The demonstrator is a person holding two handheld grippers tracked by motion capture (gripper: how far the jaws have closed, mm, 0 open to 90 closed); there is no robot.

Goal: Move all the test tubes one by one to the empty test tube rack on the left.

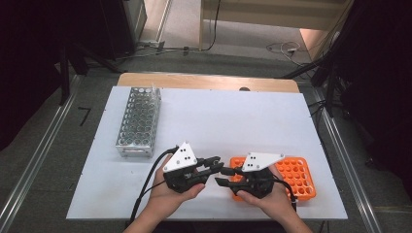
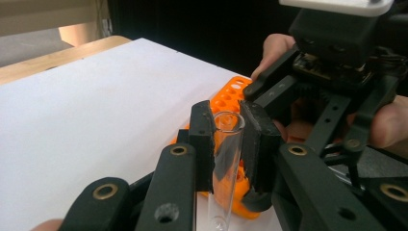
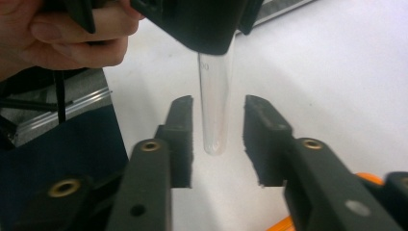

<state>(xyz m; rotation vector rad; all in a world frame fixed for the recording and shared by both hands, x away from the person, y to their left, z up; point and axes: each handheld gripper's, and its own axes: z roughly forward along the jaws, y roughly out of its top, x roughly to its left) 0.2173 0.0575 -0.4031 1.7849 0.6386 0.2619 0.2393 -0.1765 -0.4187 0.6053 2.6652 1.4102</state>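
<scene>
A clear test tube [image 2: 226,159] stands upright between the pads of my left gripper [image 2: 226,120], which is shut on its upper part. In the right gripper view the tube [image 3: 215,106] hangs down from the left gripper's black jaws, its rounded end between the pads of my right gripper [image 3: 219,103]. Those pads stand open with a gap on each side of the tube. From above, the left gripper [image 1: 219,167] and right gripper [image 1: 224,177] meet tip to tip near the table's front edge. An orange tube rack [image 1: 294,174] lies just behind the right hand.
A metal tube rack [image 1: 139,121] with several empty holes stands at the back left of the white table top [image 1: 218,111]. Cables trail from both grippers toward the front edge. Dark floor and rails flank the table.
</scene>
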